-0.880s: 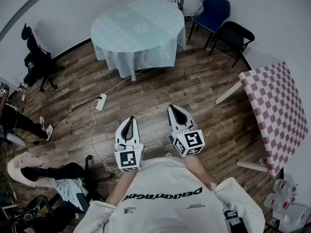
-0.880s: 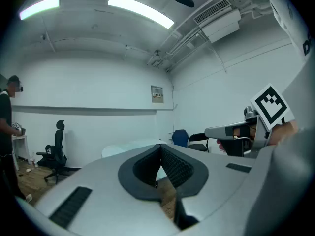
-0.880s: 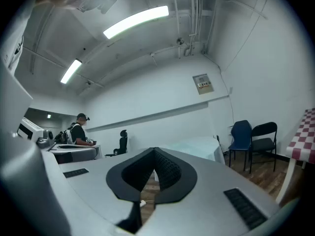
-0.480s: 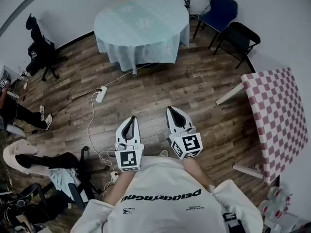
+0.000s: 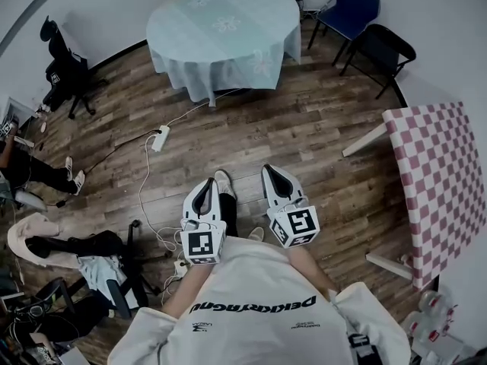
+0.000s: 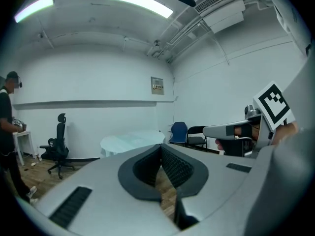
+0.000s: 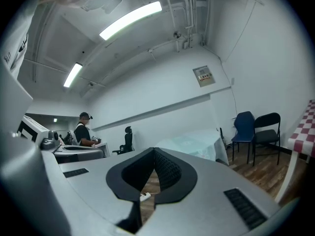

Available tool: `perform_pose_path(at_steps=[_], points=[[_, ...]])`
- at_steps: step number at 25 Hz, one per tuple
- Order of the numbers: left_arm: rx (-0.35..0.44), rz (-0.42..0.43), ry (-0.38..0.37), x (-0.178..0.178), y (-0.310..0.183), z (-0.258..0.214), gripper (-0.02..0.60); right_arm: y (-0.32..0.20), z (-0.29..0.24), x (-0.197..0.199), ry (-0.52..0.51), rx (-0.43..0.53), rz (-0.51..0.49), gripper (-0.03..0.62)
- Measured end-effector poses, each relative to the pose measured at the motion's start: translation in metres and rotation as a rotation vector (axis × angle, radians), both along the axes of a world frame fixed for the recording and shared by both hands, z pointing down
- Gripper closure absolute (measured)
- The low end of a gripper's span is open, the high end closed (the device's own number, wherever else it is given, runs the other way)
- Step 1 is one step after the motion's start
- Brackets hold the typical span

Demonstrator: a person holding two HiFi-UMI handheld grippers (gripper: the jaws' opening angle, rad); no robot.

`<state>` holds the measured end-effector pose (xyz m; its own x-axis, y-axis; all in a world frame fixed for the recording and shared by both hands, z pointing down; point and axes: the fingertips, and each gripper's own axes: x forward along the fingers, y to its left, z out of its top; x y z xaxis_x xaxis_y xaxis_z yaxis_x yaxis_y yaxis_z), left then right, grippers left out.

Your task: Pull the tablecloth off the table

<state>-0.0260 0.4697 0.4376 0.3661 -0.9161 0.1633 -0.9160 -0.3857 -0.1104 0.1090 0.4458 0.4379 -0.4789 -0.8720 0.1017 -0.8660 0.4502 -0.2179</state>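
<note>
Both claws are clamped shut on nothing, left claw (image 5: 207, 185) and right claw (image 5: 272, 172) side by side above the wood floor (image 5: 304, 135). The pale blue tablecloth (image 5: 221, 29) lies draped over the round surface, well ahead of them.

Round table (image 5: 283, 46), pale tablecloth (image 5: 221, 29), wood floor (image 5: 304, 135), power strip (image 5: 160, 138)

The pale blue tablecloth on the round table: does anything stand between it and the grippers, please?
Nothing visible does: only wooden floor separates the pale blue tablecloth from the left gripper and right gripper. A white power strip lies left of that path.
</note>
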Motion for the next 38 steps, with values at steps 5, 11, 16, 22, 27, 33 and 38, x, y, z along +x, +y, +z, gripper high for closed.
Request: perform_pose_path(at_steps=[5, 11, 16, 22, 27, 33, 38], points=[[0.003, -0.008, 0.035, 0.007, -0.031, 0.002, 0.566, -0.028, 0.002, 0.018, 0.016, 0.006, 0.036, 0.559], [-0.026, -0.029, 0.09, 0.007, -0.093, 0.017, 0.566, -0.082, 0.007, 0.026, 0.047, -0.005, 0.051, 0.559], [-0.024, -0.045, 0.092, -0.007, -0.164, 0.014, 0.566, -0.151, 0.007, 0.009, 0.07, -0.009, 0.048, 0.559], [-0.05, -0.072, 0.134, -0.044, -0.269, 0.013, 0.566, -0.257, -0.008, -0.015, 0.078, -0.007, 0.072, 0.559], [-0.032, -0.052, 0.156, -0.059, -0.352, -0.001, 0.566, -0.337, -0.009, -0.034, 0.096, -0.025, 0.093, 0.559], [-0.052, -0.045, 0.17, -0.08, -0.423, 0.003, 0.566, -0.408, -0.01, -0.053, 0.116, -0.033, 0.112, 0.559], [-0.109, -0.054, 0.187, -0.086, -0.452, 0.02, 0.566, -0.434, 0.001, -0.059, 0.134, -0.081, 0.116, 0.559]])
